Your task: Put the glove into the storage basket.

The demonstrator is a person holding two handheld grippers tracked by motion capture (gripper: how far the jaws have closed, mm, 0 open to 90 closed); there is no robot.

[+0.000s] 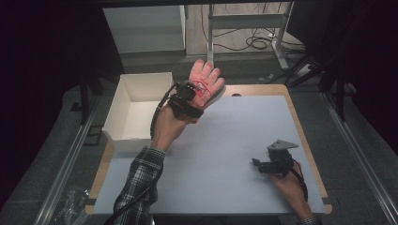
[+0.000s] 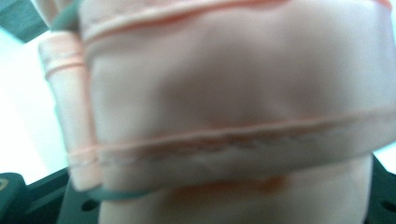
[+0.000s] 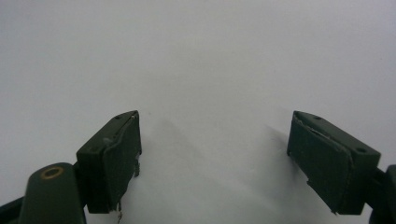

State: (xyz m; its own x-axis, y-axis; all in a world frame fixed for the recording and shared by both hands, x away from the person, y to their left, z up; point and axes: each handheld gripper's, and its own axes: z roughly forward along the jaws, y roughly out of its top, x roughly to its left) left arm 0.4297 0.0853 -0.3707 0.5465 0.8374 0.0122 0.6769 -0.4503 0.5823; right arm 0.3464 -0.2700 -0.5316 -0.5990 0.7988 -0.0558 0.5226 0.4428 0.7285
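glove: pink, with a pale cuff, held up off the table [image 1: 244, 140] in the left gripper [image 1: 197, 93]; in the high view its fingers point up and away from the person, the cuff end toward the gripper.
glove [image 1: 205, 80] long axis: runs from the cuff at the gripper out to the fingertips, tilted a little to the right in the high view.
left gripper: jaws pressed together on the glove near the cuff; in the left gripper view the pink fabric [image 2: 233, 107] lies right against the camera, seams across it.
box: white, open-topped [image 1: 136, 110], at the table's left edge, just left of the left gripper and below the glove's level.
key relation: the glove hangs beside the box's near right wall, not over its opening; judged from this, a drop into the box needs a move leftward first.
right gripper: [image 1: 265, 165] resting low on the table's right side, jaws spread wide with nothing between them [image 3: 212, 158]; well apart from the glove.
nearer hand: the left, which already holds the glove.
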